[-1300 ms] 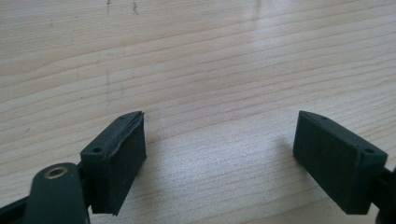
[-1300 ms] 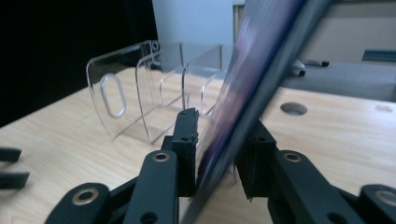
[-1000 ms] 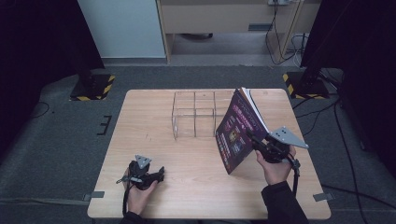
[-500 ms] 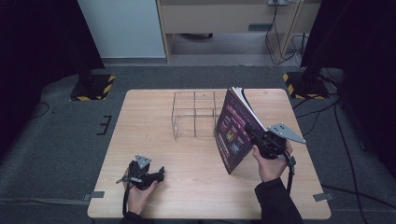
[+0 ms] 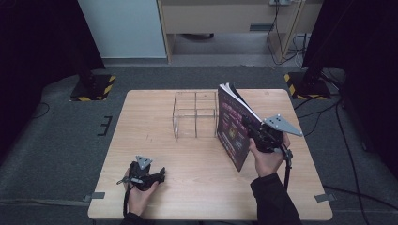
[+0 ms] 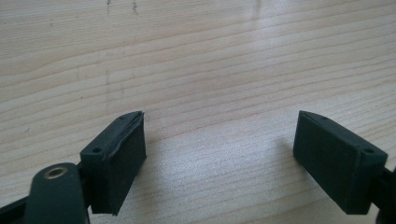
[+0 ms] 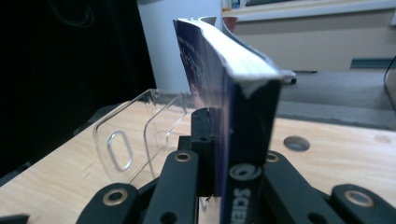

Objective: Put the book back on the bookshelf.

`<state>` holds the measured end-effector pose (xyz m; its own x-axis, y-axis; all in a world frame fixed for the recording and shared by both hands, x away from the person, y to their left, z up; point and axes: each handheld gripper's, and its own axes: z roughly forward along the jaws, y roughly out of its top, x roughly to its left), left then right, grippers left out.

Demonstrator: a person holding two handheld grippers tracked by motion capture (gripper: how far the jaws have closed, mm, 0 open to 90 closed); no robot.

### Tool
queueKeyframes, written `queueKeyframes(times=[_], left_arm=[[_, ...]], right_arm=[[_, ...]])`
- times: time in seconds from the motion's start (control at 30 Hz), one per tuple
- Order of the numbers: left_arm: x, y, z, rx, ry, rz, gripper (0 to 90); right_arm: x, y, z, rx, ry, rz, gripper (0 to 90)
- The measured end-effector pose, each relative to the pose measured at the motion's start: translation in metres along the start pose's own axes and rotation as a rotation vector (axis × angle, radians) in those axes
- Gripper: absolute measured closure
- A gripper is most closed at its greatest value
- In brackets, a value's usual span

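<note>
Right claw (image 5: 248, 125) clamped on a thick magazine (image 5: 232, 126) (dark purple cover, white page edges fanning at the top), jaws having just been closing with the magazine between them. Magazine held upright on edge, cover facing the clear rack, bottom corner close to the worktop (image 5: 197, 192), though contact there too hard to judge from above. Seen along the right claw's own jaws: spine (image 7: 247, 140) pinched between the two black pads, printed letters running up it, top corner a little dog-eared.

Landmark for everything else: the clear acrylic rack (image 5: 195, 115), a low divided stand of transparent walls sitting toward the far middle of the worktop. Magazine just to the right of that rack, its far top edge level with the rack's right wall, near but not visibly touching. In the right gripper view, rack (image 7: 135, 135) lying to the left of the magazine, one wall showing an oval cut-out.

Left claw (image 5: 159, 174) well apart from the rack, down toward the near left part of the worktop, resting low in the person's left hand (image 5: 141, 197). Jaws spread wide, nothing between them (bare pale wood grain (image 6: 210, 70) under and ahead of the pads).

Right hand (image 5: 266, 159) wrapped around its gripper body, right of the rack and nearer the person, cable trailing down past the dark sleeve.
</note>
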<state>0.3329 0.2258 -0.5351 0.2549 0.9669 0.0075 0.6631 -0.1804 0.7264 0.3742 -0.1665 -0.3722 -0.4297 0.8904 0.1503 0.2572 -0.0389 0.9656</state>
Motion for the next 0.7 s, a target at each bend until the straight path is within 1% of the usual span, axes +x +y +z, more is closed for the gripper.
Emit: queueKeyframes(times=[0.1, 0.17, 0.27, 0.33, 0.37, 0.47, 0.5, 0.7], left_arm=[[0.000, 0.000, 0.000, -0.001, 0.000, -0.001, 16.1], [0.000, 0.000, 0.000, -0.001, 0.000, -0.001, 16.1], [0.000, 0.000, 0.000, -0.001, 0.000, -0.001, 16.1], [0.000, 0.000, 0.000, -0.001, 0.000, -0.001, 16.1], [0.000, 0.000, 0.000, -0.001, 0.000, -0.001, 16.1], [0.000, 0.000, 0.000, -0.001, 0.000, 0.000, 16.1], [0.000, 0.000, 0.000, -0.001, 0.000, 0.000, 16.1], [0.000, 0.000, 0.000, -0.001, 0.000, 0.000, 16.1]], right_arm=[[-0.002, 0.006, 0.006, -0.030, -0.018, 0.005, 84.4], [-0.004, 0.010, 0.012, -0.048, -0.033, -0.002, 84.4], [-0.007, 0.012, 0.023, -0.079, -0.067, -0.008, 84.4], [-0.010, 0.012, 0.031, -0.088, -0.085, -0.011, 84.4], [-0.011, 0.011, 0.036, -0.086, -0.095, -0.011, 84.3], [-0.015, 0.007, 0.048, -0.083, -0.113, 0.005, 84.3], [-0.016, 0.005, 0.052, -0.084, -0.120, 0.003, 84.4], [-0.016, -0.004, 0.066, -0.076, -0.148, 0.003, 84.4]])
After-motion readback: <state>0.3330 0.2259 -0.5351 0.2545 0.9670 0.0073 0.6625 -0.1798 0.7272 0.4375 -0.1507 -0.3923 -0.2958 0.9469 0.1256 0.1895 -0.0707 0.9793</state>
